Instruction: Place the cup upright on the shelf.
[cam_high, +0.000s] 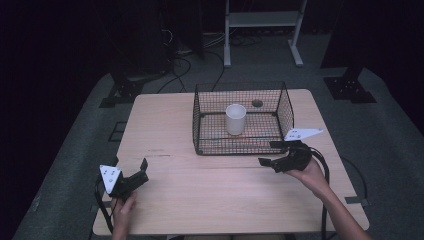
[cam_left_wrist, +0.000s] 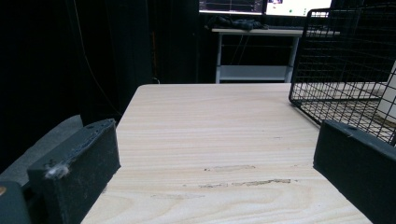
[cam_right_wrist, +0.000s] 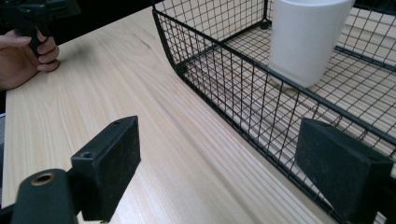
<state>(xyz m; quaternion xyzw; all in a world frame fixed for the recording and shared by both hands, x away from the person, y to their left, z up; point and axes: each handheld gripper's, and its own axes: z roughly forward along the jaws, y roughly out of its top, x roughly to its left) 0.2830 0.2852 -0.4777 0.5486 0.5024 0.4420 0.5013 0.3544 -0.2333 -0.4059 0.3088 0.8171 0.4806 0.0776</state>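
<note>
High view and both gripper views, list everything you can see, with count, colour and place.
Table: one, light wood, centre.
Wire basket: one, black, far middle of the table.
Cup: one, white, upright inside the basket.
Small round thing: one, dark, behind the cup; can't tell what.
Shelf frame: one, white, beyond the table.
Left tongs: black, open, near-left on the table.
Right tongs: black, open, empty, by the basket's near-right corner.

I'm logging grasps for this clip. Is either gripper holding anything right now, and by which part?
Nothing is held. The left gripper and right gripper both have open, empty jaws; the white cup stands untouched in the wire basket.
</note>
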